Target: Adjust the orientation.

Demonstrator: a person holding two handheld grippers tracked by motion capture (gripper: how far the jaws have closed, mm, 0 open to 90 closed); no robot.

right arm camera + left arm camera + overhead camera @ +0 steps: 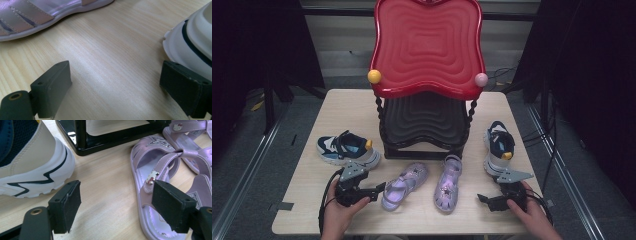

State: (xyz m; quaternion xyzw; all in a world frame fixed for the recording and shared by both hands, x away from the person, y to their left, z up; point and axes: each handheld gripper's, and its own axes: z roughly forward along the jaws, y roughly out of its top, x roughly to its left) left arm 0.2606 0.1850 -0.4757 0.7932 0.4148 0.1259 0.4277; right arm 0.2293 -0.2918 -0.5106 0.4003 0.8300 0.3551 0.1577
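Note:
Two lilac sandals (404, 184) (448, 183) lie side by side in front of a rack (427, 50) with a red top shelf and a black lower shelf. A white and navy sneaker (347, 149) sits at the left and its mate (499, 145) at the right. My left gripper (377, 192) rests on the table just left of the left sandal (155, 152), open, with bare wood between its jaws (116, 190). My right gripper (482, 201) is open too, between the right sandal (30, 17) and the right sneaker's heel (192, 32), holding nothing (116, 68).
The wooden table (312, 210) has free room at its front corners and along its left side. The rack's black base (100, 142) stands close behind the sandals. Dark curtains and floor cables surround the table.

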